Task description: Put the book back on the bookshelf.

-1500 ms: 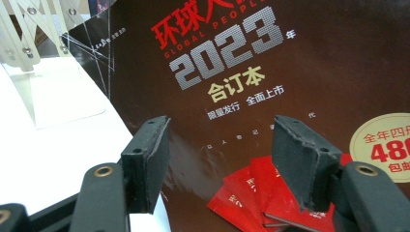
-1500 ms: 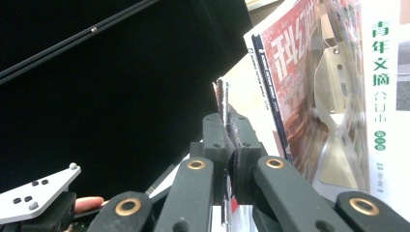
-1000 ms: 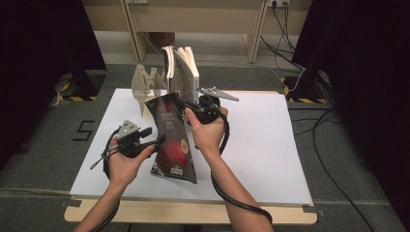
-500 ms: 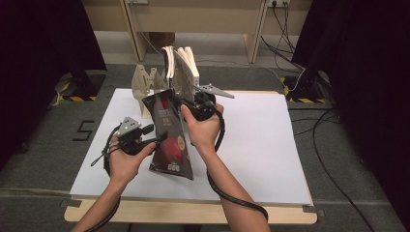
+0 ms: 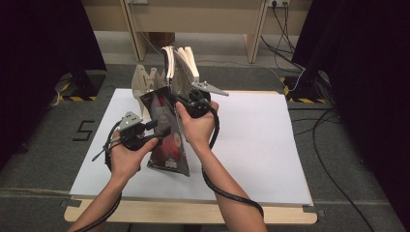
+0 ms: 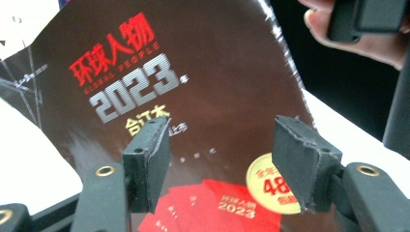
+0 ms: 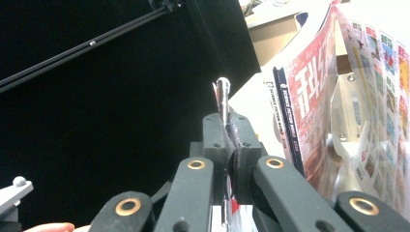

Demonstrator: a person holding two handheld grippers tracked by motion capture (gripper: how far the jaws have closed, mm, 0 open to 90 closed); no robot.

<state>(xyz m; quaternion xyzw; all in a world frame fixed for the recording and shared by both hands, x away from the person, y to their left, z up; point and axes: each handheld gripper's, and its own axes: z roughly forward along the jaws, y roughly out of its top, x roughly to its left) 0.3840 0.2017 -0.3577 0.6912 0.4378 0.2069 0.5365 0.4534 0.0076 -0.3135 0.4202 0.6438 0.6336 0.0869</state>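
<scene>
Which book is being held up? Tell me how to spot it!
Find the white table. Near its far edge a wooden rack holds light-coloured magazines. In front, the right tongs pinch the dark magazine: the only glossy brown-black one, with red lettering and "2023".

Magazine rack (image 5: 145, 84) just beyond held magazine (image 5: 167, 140)

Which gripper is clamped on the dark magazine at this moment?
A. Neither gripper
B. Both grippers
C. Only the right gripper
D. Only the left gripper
C: the right gripper has its jaws pressed together on the edge of the magazine, while the left gripper faces the cover with its jaws standing apart and not pressing on it.
</scene>
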